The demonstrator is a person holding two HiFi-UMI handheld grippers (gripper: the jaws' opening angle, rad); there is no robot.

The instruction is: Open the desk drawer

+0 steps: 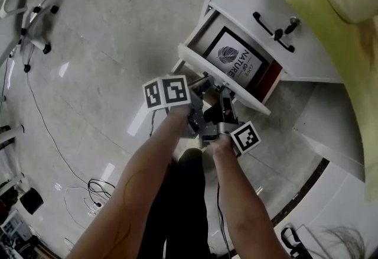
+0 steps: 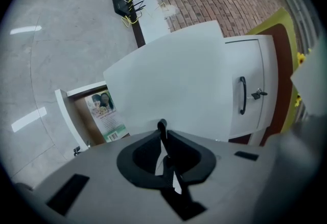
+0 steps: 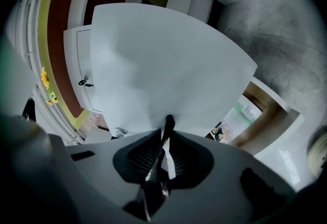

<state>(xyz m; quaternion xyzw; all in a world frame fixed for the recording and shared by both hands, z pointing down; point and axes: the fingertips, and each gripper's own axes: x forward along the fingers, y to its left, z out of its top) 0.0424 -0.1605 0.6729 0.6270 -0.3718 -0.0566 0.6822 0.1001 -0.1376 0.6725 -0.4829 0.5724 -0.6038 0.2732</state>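
The white desk drawer (image 1: 190, 58) stands pulled out, with a black book (image 1: 233, 61) lying inside it. Both grippers meet at its front panel (image 1: 251, 101). My left gripper (image 1: 204, 83) is shut on the thin black drawer handle (image 2: 162, 127), which sticks up between its pads. My right gripper (image 1: 224, 93) sits close beside it, also shut on the handle (image 3: 168, 125). The white front panel (image 2: 173, 85) (image 3: 163, 64) fills both gripper views. My left gripper (image 2: 162, 140) and right gripper (image 3: 164, 141) both show almost no gap at the pads.
A cabinet door with a black handle and key (image 1: 273, 31) sits beside the drawer under the yellow-green desk top (image 1: 331, 21). A magazine (image 2: 104, 114) (image 3: 236, 119) lies in a wood-lined open compartment past the front panel. Cables (image 1: 94, 193) and a chair base (image 1: 35, 27) are on the floor.
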